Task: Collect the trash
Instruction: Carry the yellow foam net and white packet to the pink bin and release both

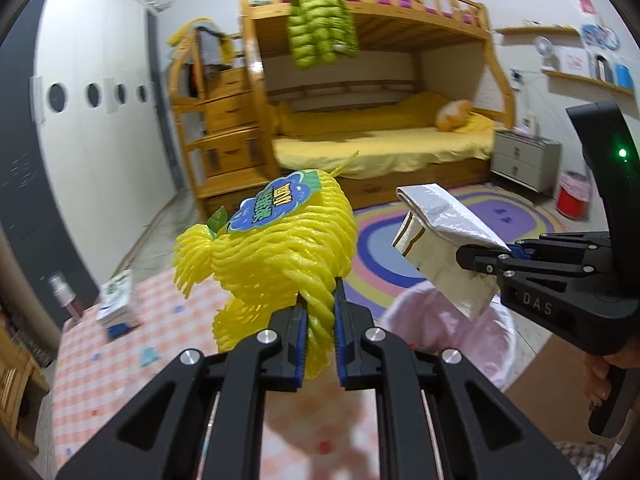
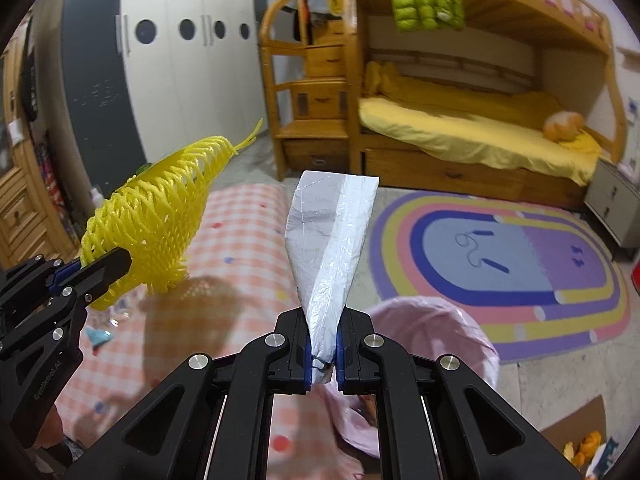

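Table (image 2: 248, 216) under a pink-checked cloth fills the lower left of both views, and the work happens at its edge because the bin (image 2: 440, 328), lined with a pale pink bag, stands on the floor just beside it, so trash lifted off the cloth has only a short way to go. Both pieces of trash are in the air near the bin's mouth, apparently so they can be dropped in together. The yellow foam fruit net (image 1: 280, 256), the bulkier of the two, with a blue-and-green sticker on top, is clamped by one bunched end in the left gripper (image 1: 320, 320); the rest of it stands up and forward of the jaws, over the table edge. The silver foil packet (image 2: 332, 248) is pinched at its narrow lower end by the right gripper (image 2: 322, 354), and fans out upward, above the bin's near rim. A small carton (image 1: 116, 304) and a spray bottle (image 1: 64, 292) sit at the table's far side; whether they count as trash I cannot tell.
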A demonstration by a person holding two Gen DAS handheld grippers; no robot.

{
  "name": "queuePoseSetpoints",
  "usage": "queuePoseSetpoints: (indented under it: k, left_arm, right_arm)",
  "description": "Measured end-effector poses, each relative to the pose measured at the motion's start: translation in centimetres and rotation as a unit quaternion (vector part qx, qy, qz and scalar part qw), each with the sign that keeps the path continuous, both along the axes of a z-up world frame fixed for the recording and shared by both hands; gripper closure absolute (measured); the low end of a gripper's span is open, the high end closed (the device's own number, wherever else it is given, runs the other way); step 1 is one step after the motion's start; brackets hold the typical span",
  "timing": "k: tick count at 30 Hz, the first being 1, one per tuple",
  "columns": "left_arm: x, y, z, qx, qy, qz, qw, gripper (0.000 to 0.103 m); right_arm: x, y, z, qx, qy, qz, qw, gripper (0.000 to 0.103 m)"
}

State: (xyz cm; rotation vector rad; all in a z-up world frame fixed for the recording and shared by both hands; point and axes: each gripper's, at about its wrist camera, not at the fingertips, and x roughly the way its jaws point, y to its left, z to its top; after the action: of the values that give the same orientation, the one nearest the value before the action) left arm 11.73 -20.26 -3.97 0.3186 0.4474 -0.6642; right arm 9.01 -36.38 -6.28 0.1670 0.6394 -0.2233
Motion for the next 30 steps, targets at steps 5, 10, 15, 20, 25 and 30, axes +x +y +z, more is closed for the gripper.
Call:
queuePoseSetpoints:
  k: [5, 10, 15, 20, 25, 30]
  left_arm:
    - [-1.1, -4.2, -2.0, 0.022, 0.026, -0.050, 0.9982, 0.093]
    - [-1.3, -7.4, -3.8, 0.024, 0.074, -0.096, 0.9924, 0.093]
    - [-0.6, -9.6, -5.1, 0.012, 0.122, -0.125, 0.9845, 0.093]
    - [-0.7, -11.8, -5.8, 0.007, 0.136, -0.146, 0.9800, 0.091]
    - [-0.1, -11.6, -6.0, 0.002, 0.138, -0.126, 0.9825, 0.047]
    - [1.1, -10.4, -5.5, -0.008, 0.142, -0.098, 0.9851, 0.042]
  right_arm:
    - [-2.4, -3.4, -2.9, 0.017, 0.031, -0.039, 0.999, 0.094]
    - [-3.1, -5.7, -5.4, 0.034, 0.056, -0.065, 0.996, 0.094]
    - [-2.7, -7.5, -7.2, 0.048, 0.072, -0.078, 0.993, 0.094]
    - [-2.4, -9.0, -8.7, 0.057, 0.086, -0.086, 0.991, 0.091]
    - [-1.8, -9.9, -10.0, 0.062, 0.104, -0.083, 0.989, 0.058]
    - [-2.4, -9.9, -10.1, 0.058, 0.106, -0.090, 0.989, 0.051]
